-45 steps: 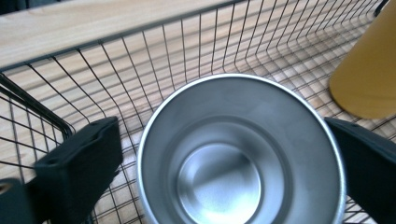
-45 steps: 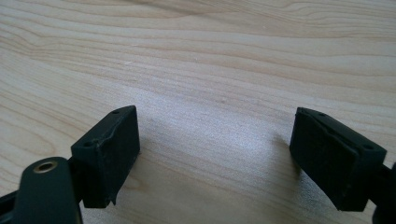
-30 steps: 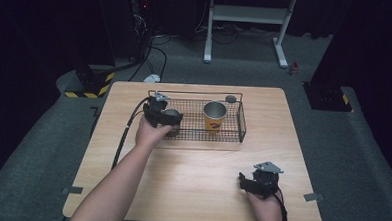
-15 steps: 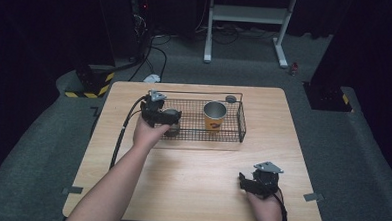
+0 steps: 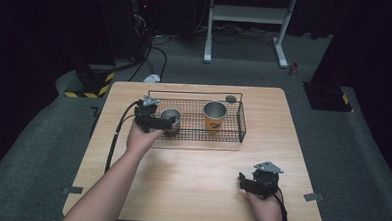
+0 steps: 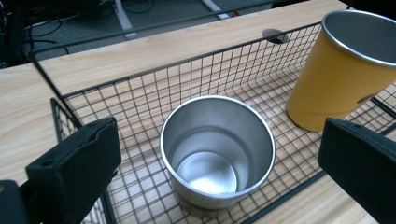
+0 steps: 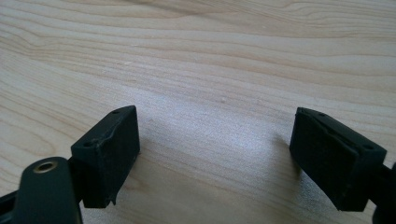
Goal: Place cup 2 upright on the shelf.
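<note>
**Holding wide over the steel cup**

Your left gripper [image 5: 164, 123] had its jaws apart around the steel cup [image 6: 217, 149], upright in the wire basket [image 5: 236, 123] beside the yellow cup [image 6: 344, 72]. Your right gripper [image 7: 215, 156] rested spread on the wooden table [image 5: 191, 175].

Two cups in basket [image 5: 241, 123] — steel cup [image 5: 170, 119] left; tumbler [image 5: 214, 115] right

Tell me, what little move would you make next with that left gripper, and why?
Probably close the left gripper on the silver cup. Its jaws stand wide open on either side of that cup, which sits upright in the wire basket beside the yellow cup. The right gripper rests open over bare table.
</note>
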